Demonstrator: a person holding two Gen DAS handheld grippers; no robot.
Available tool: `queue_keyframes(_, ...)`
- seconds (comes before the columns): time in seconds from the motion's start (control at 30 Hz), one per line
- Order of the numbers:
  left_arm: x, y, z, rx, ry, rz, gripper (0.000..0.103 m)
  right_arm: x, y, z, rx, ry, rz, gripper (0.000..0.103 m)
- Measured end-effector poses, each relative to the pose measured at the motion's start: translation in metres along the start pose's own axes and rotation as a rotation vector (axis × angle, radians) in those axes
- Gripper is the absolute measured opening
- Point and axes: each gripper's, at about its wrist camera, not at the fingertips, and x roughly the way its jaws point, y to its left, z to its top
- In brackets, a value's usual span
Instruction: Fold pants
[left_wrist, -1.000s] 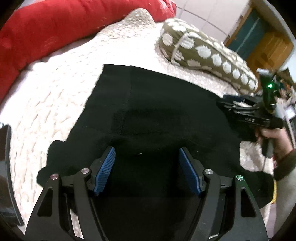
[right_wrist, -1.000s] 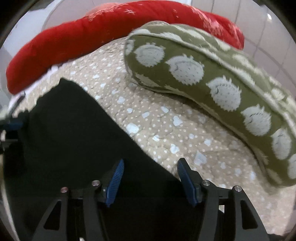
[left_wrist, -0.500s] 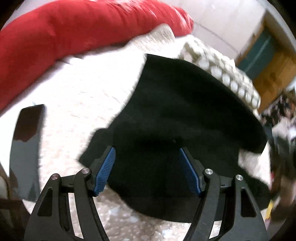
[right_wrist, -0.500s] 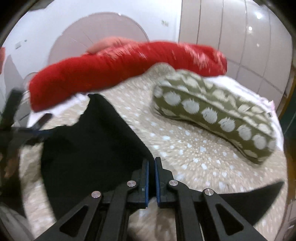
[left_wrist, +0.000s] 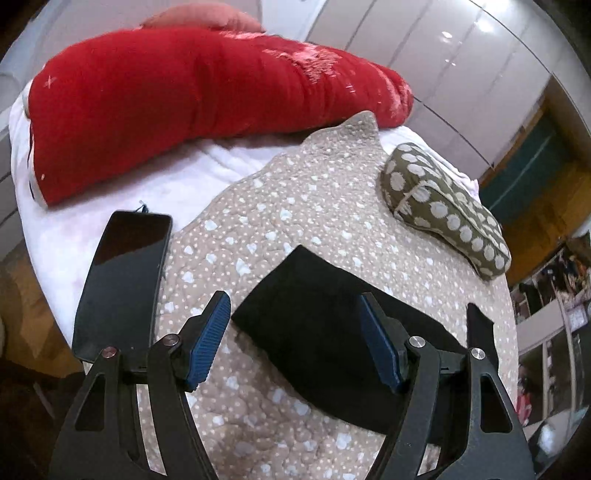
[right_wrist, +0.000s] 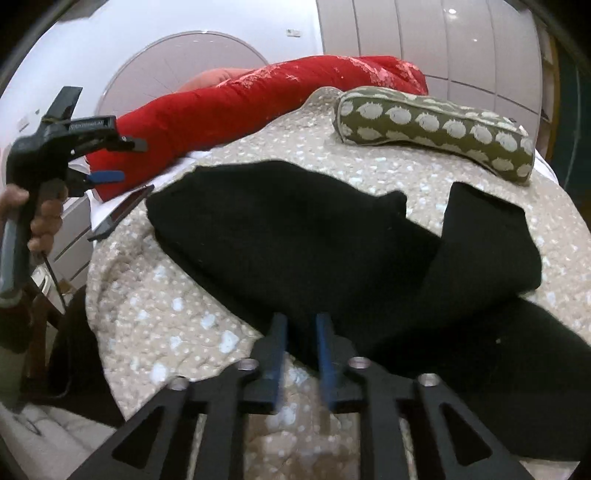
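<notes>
Hovering off the cloth, we hold the left gripper (left_wrist: 293, 338) parted and empty while the right gripper (right_wrist: 300, 349), jaws just reopening with nothing between them, clears the black pants (right_wrist: 295, 236) lying part-folded mid-quilt (right_wrist: 155, 302) for another fold.

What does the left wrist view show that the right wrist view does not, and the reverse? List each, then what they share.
Only the left wrist view: the phone seen face up, and a wooden door off to the right.

Only the right wrist view: the left gripper held in a hand, and the pants' folded-over leg.

Both: the black pants on the dotted quilt, the red pillow and the green spotted bolster.
</notes>
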Motion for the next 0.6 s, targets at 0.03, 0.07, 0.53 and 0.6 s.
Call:
queue_keyframes(0.03,0.002,-0.005,-0.001,0.024,0.003,0.002,0.071,-0.009,-0.002,0.005,0.020,-0.024,0.017,0.036)
queue_keyframes(0.07,0.005,-0.013,-0.004,0.061,0.016,0.004,0.071,-0.015,-0.005,0.010,0.037,-0.048,0.028,0.037)
queue_keyframes(0.53,0.078,-0.080,-0.058,0.284,0.179,0.027,0.071,0.036,-0.038,0.033,0.204,0.020,-0.053,0.037)
queue_keyframes(0.6,0.082,-0.084,-0.066,0.325,0.159,0.054,0.071,0.026,-0.044,0.037,0.210,0.015,-0.050,0.037)
